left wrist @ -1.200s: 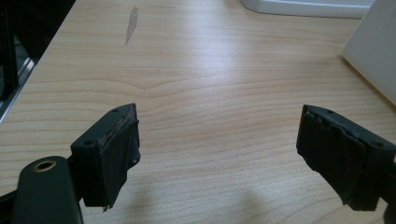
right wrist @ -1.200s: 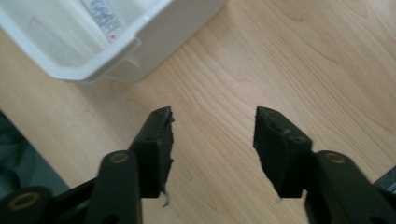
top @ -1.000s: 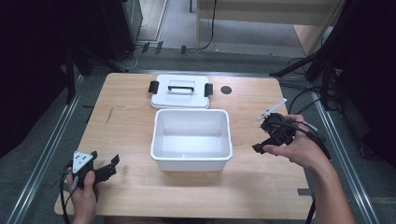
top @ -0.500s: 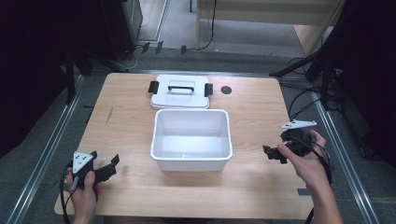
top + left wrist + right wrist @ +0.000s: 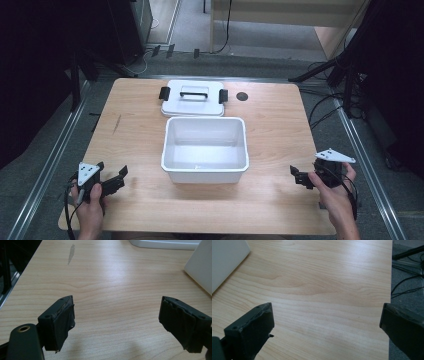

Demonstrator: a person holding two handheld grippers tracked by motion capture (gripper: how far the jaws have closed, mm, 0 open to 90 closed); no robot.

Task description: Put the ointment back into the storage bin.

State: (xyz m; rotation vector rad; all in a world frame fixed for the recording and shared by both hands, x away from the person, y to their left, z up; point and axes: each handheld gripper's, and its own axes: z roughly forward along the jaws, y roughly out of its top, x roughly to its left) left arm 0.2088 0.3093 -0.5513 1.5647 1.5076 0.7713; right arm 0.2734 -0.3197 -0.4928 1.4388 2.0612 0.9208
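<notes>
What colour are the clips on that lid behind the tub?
Black. The lid itself is white; its two clips show best in the high view.

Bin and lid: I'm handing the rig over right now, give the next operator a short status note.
Left gripper: open, empty, low at the near left of the table.
Right gripper: open, empty, at the near right edge.
White bin: mid-table, open, looks empty.
Lid: lies flat just behind the bin, handle up, black clips at both ends.
Done: nothing that shows; the lid is off and neither gripper touches anything.
Left: probably grasp the lid, set it on the bin and close the clips.
</notes>
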